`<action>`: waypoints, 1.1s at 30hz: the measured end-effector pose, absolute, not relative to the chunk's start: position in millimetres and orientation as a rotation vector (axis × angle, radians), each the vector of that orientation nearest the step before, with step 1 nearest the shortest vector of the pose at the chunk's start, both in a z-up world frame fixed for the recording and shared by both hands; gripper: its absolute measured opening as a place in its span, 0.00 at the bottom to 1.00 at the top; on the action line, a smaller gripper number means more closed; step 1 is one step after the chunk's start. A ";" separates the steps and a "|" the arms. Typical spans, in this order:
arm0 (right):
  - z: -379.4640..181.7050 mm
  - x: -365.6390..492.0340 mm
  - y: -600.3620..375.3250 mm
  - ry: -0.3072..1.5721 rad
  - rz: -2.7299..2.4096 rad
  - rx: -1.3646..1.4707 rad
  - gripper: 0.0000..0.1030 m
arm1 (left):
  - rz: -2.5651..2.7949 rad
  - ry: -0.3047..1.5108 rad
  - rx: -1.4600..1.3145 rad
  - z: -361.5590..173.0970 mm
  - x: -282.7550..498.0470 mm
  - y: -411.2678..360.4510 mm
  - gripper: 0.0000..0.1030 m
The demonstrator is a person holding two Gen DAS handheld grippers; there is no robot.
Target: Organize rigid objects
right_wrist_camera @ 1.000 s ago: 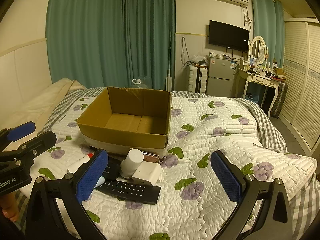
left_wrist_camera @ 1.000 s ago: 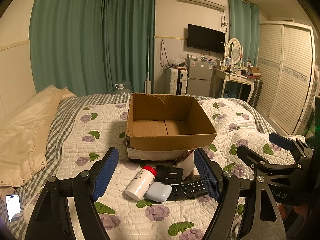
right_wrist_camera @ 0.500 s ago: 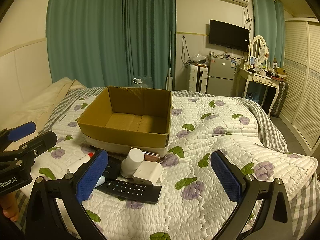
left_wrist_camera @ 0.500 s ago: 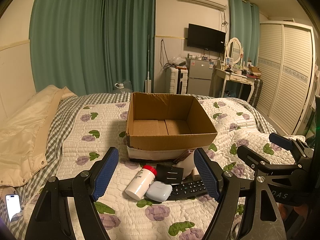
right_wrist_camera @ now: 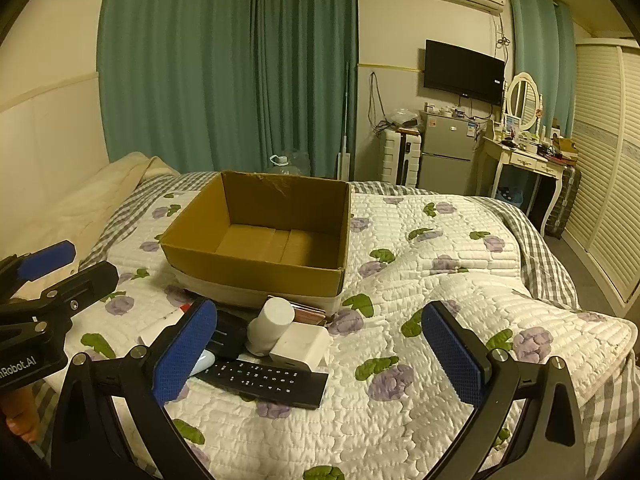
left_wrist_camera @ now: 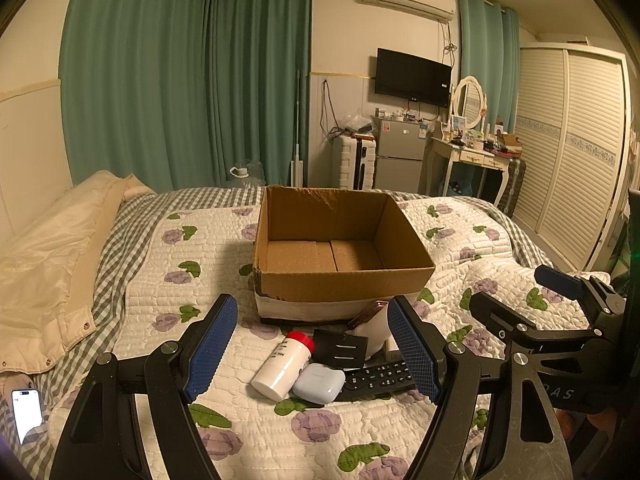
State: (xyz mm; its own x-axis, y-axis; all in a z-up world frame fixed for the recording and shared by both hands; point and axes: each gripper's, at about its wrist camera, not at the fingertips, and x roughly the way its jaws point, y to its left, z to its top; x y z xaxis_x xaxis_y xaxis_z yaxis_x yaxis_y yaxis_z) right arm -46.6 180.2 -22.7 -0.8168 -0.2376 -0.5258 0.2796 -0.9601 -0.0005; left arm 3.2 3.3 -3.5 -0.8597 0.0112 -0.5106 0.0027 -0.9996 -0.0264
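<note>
- One cardboard box (left_wrist_camera: 344,248) sat open-topped on the bed (left_wrist_camera: 200,248), nothing visible inside, bare brown floor flaps only.
- Box had a white band along its lower front wall; in the right wrist view (right_wrist_camera: 260,248) the interior also showed no contents.
- Loose items lay clustered on the quilt just in front of the box, none in it.
- White bottle (left_wrist_camera: 284,366) with red cap lay on its side, cap toward the box, touching a pale blue case (left_wrist_camera: 319,382).
- Black remote (left_wrist_camera: 376,376) lay flat beside the case; in the right wrist view (right_wrist_camera: 264,380) a white charger block (right_wrist_camera: 300,346) rested against its far edge.
- White cylinder (right_wrist_camera: 270,326) leaned on the charger block; a small black box (left_wrist_camera: 340,350) sat between the bottle and the cylinder.
- Thin flat items were wedged against the box's front wall; couldn't tell what they were.
- Left gripper (left_wrist_camera: 312,354) was spread wide, holding nothing, hovering with the bottle and case between its blue pads.
- Right gripper (right_wrist_camera: 320,356) was also spread wide, holding nothing, over the quilt just right of the cluster.
- Phone (left_wrist_camera: 26,412) with lit screen lay at the bed's left edge, well apart from everything.
</note>
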 end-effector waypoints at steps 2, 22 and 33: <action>-21.6 -46.4 180.0 0.115 -2.755 0.781 1.00 | 3.026 -0.046 -0.825 -2.5 3.8 1.7 0.78; -71.3 -81.8 185.4 0.115 -2.653 0.945 0.99 | 2.863 -0.013 -1.235 -87.8 -46.1 -9.3 0.75; -88.5 -91.3 190.7 0.053 -2.583 1.021 0.99 | 2.826 0.110 -1.375 -112.9 -66.5 -0.5 0.75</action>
State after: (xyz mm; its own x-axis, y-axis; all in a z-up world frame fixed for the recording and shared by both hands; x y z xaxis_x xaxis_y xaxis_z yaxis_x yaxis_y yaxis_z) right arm -91.3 190.7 -88.5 -0.6736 -0.3169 -0.6678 0.3441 -0.9340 0.0961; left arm -66.5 -0.5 -112.9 -0.6175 -0.0334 -0.7859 -0.0279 -0.9975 0.0643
